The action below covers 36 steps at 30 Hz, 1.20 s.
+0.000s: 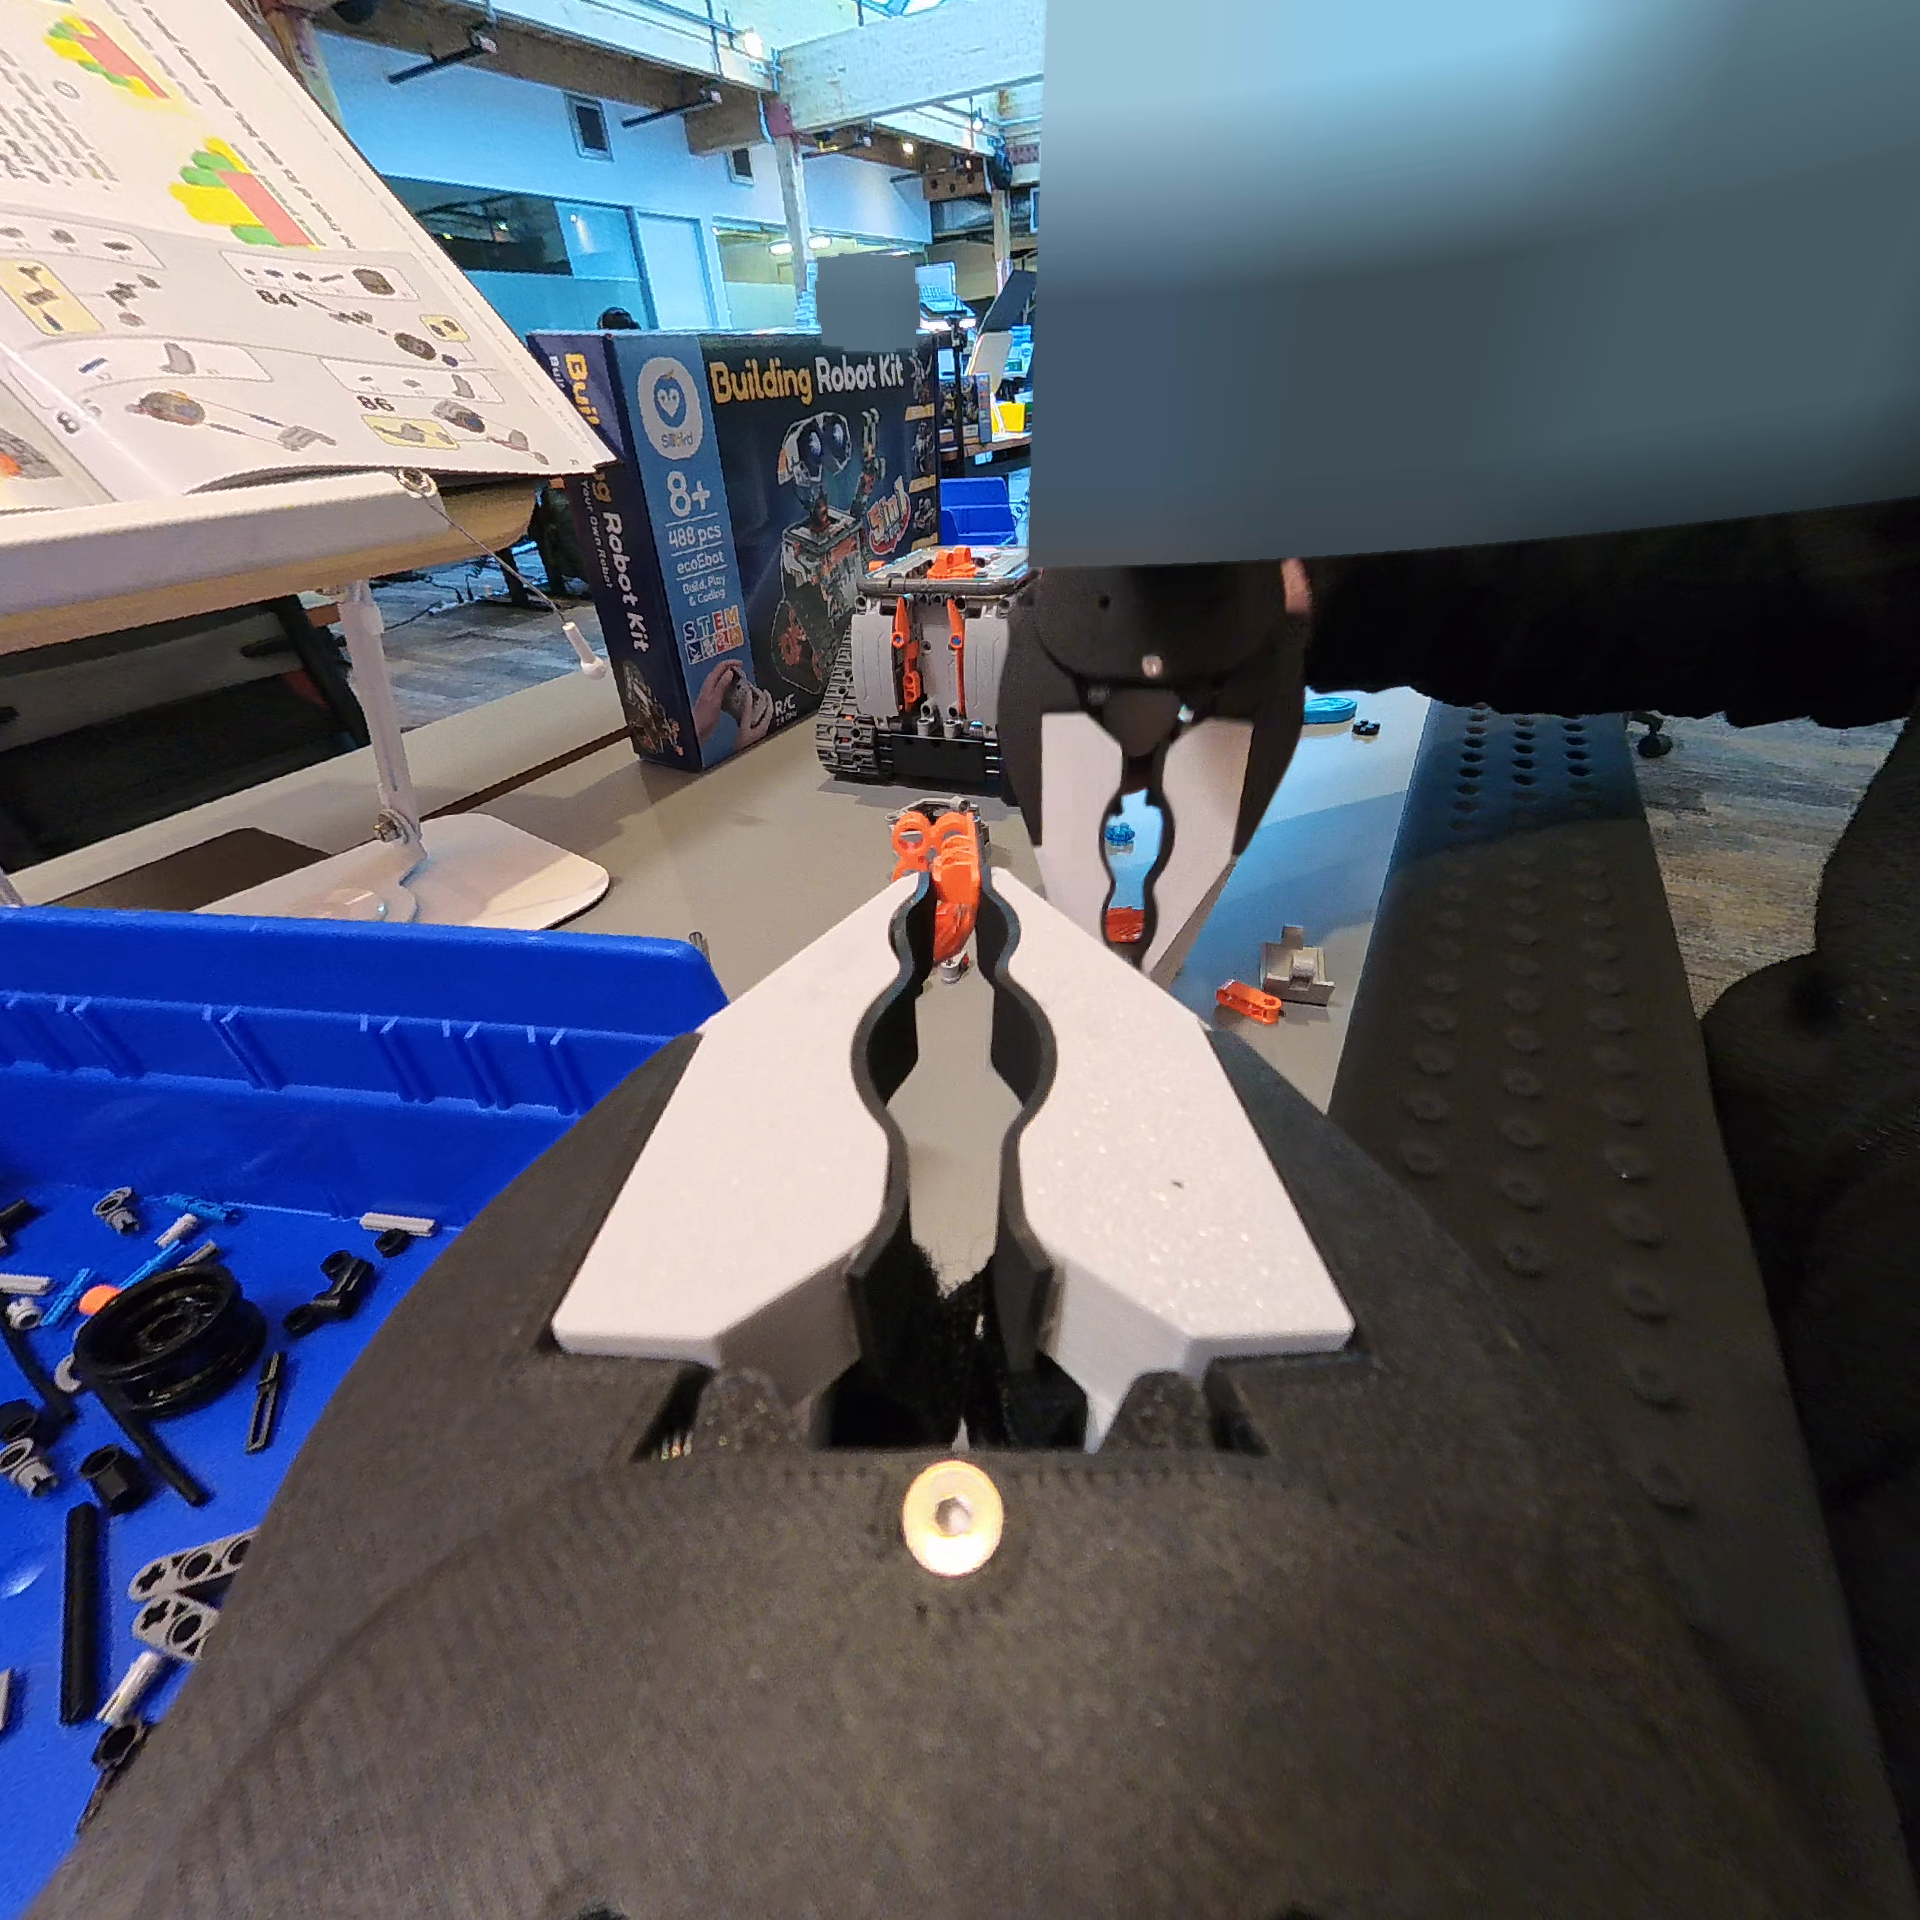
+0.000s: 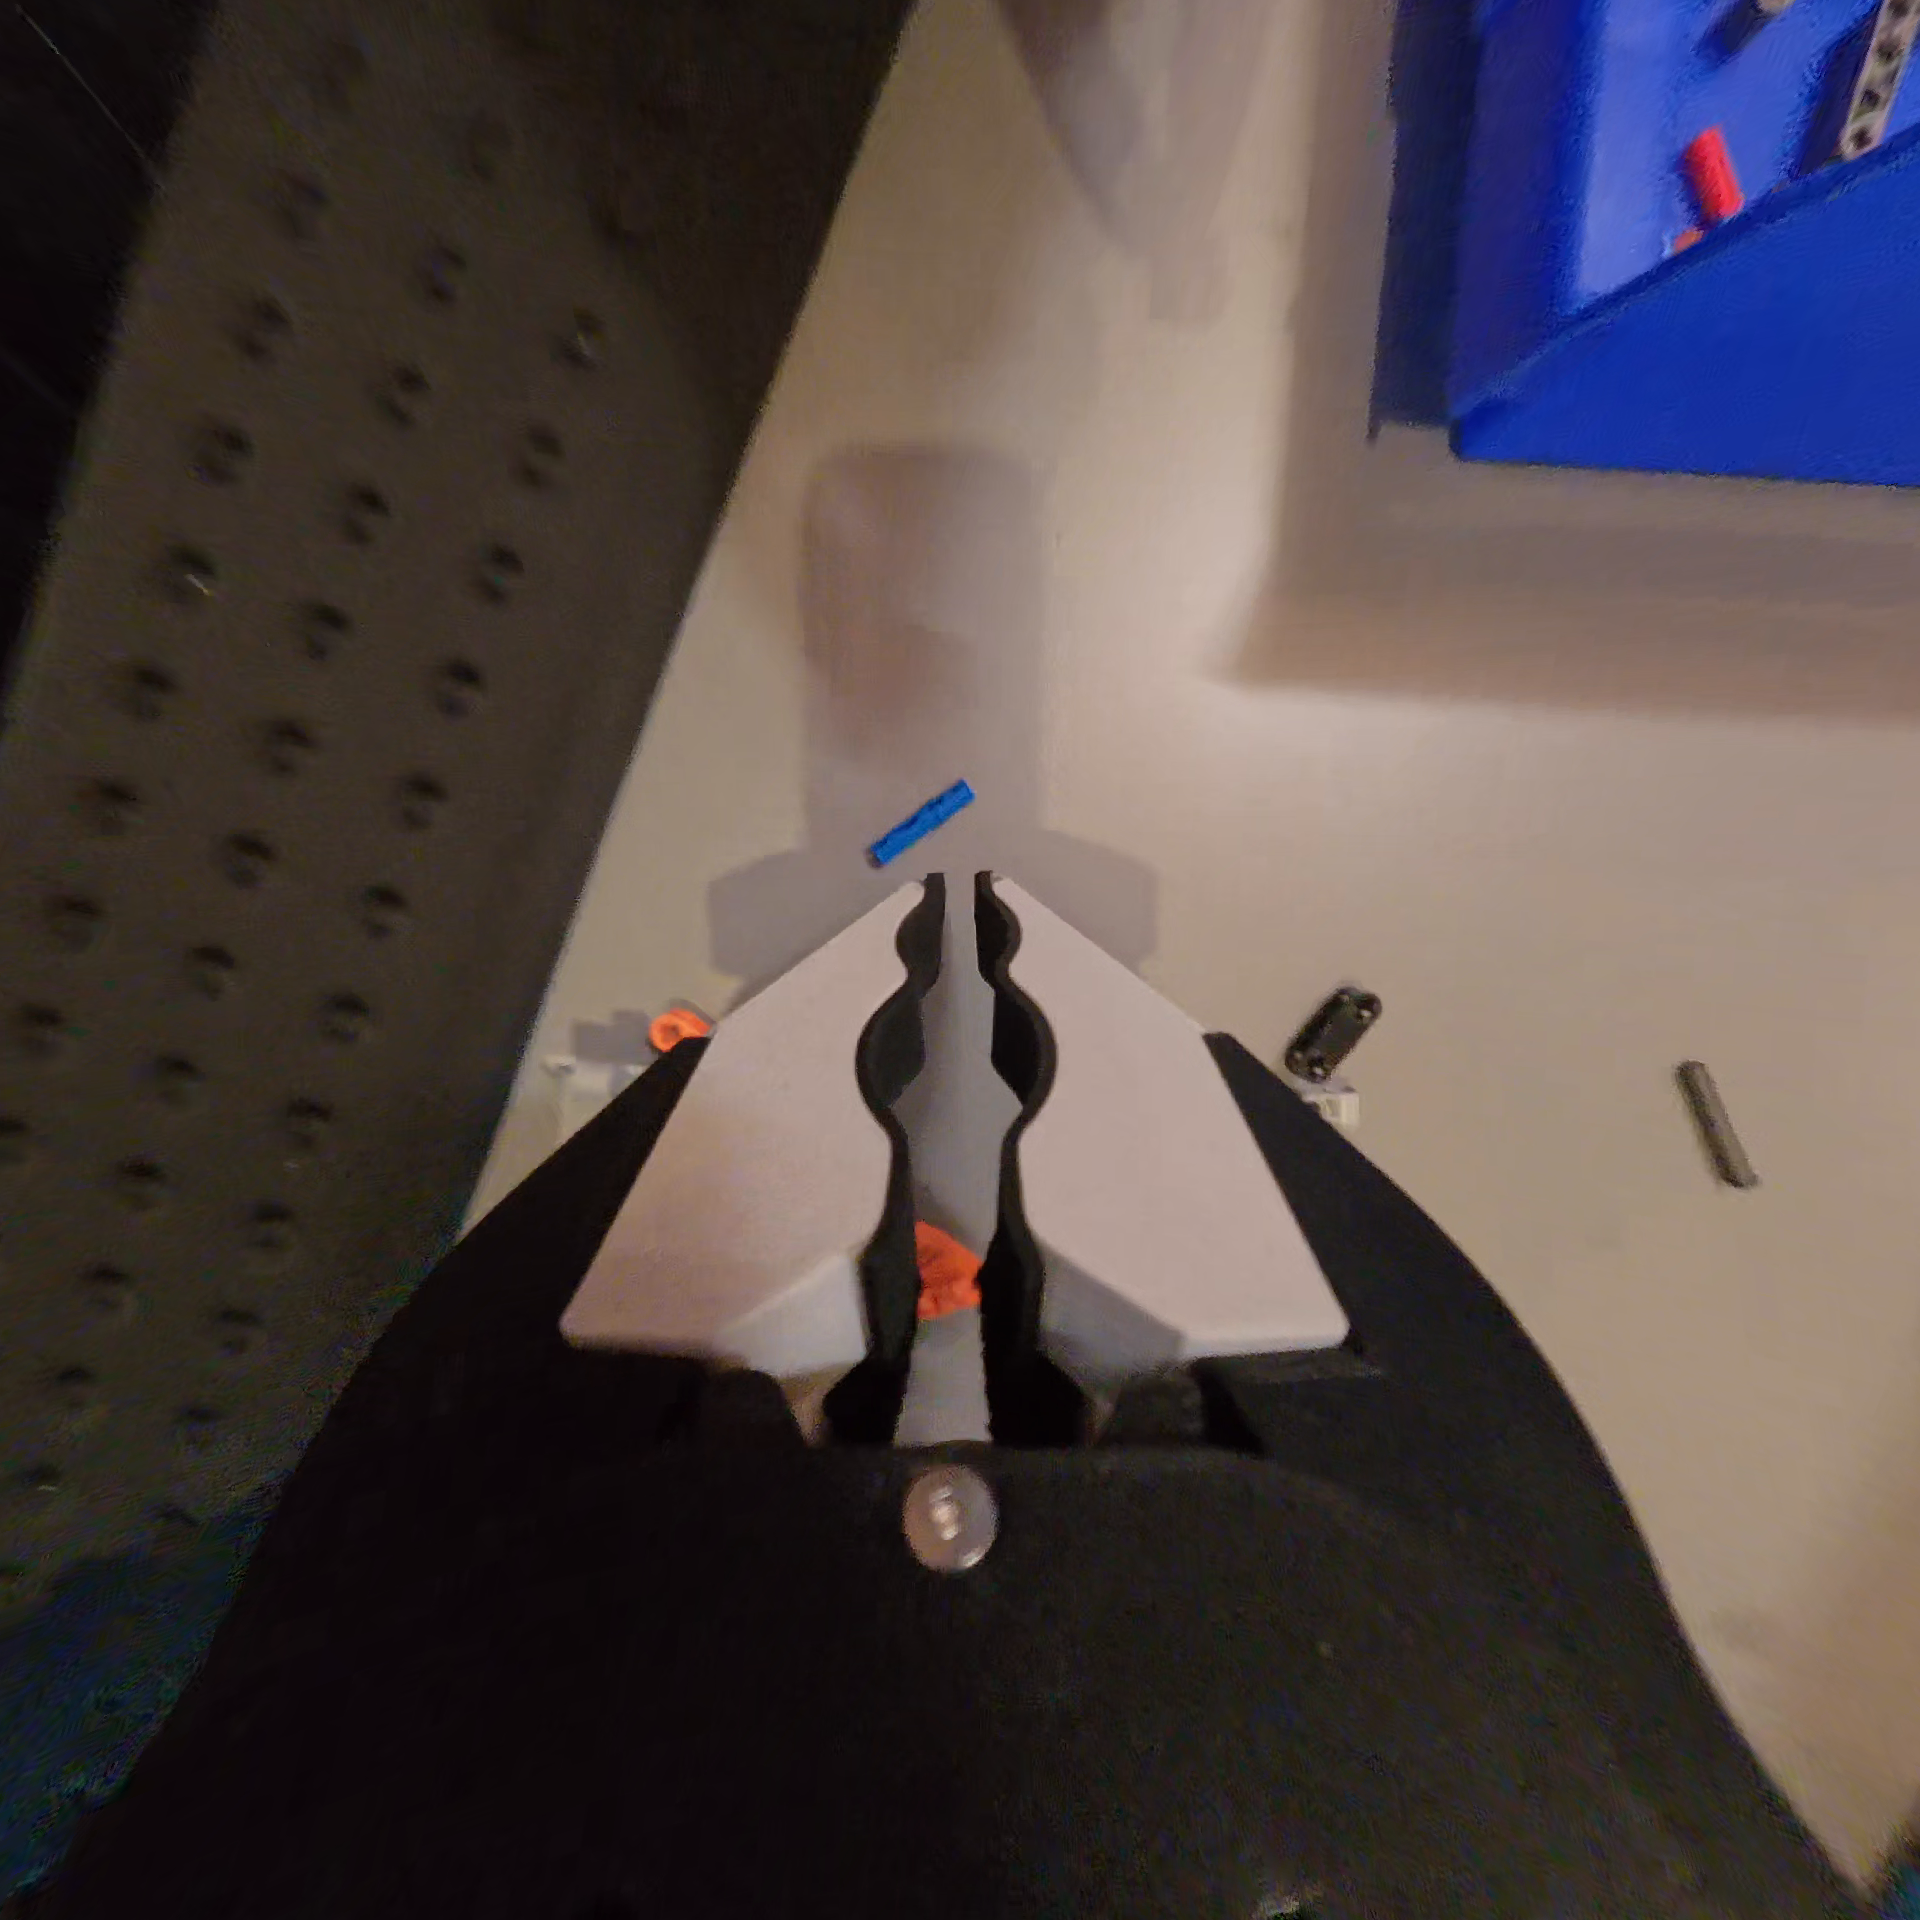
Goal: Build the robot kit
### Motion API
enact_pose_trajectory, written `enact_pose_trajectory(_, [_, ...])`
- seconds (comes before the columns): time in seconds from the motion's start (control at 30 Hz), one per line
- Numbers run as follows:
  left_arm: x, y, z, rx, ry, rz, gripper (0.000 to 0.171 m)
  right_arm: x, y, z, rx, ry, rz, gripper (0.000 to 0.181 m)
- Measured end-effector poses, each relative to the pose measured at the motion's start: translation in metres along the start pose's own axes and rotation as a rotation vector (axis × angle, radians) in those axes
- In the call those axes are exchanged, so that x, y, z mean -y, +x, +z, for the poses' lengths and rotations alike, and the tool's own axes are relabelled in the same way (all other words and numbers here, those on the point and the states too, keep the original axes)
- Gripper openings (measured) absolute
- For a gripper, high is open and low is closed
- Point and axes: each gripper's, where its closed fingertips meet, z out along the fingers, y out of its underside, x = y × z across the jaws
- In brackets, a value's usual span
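Left gripper (image 1: 951, 894): matte black body of textured, layered plastic, filling the lower half of the left wrist frame. One bright round screw head sits at lower centre of the body. Two pale grey wedge-shaped fingers (image 1: 769, 1122) taper toward frame centre; each has a black, wavy-contoured inner lining.

Right gripper (image 2: 961, 883): same build in its own view, with black body, single silver screw at lower centre, pale grey fingers (image 2: 1132, 1153), and scalloped black inner pads. In the left wrist frame's upper right it appears again, with a small screw on its black housing.
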Motion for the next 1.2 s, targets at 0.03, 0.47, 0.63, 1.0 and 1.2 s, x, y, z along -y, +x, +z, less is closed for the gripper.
enact_pose_trajectory(0.03, [0.000,0.000,0.001,-0.001,-0.001,0.000,0.005,-0.006,0.001,0.004,-0.016,-0.038,-0.033,0.002])
enact_pose_trajectory(0.47, [-0.004,-0.001,0.002,0.004,-0.018,-0.004,0.005,0.015,0.010,0.008,-0.056,0.107,-0.017,0.017])
enact_pose_trajectory(0.63, [-0.004,-0.003,0.002,0.010,-0.018,-0.008,0.004,0.021,0.019,0.028,-0.017,0.107,-0.139,0.022])
enact_pose_trajectory(1.0, [-0.009,-0.002,0.003,-0.012,-0.029,-0.030,0.005,0.024,0.019,0.032,0.052,0.166,0.006,0.001])
enact_pose_trajectory(1.2, [-0.023,0.009,0.012,-0.065,-0.098,-0.027,0.005,0.033,0.022,-0.003,-0.077,0.307,0.119,0.001])
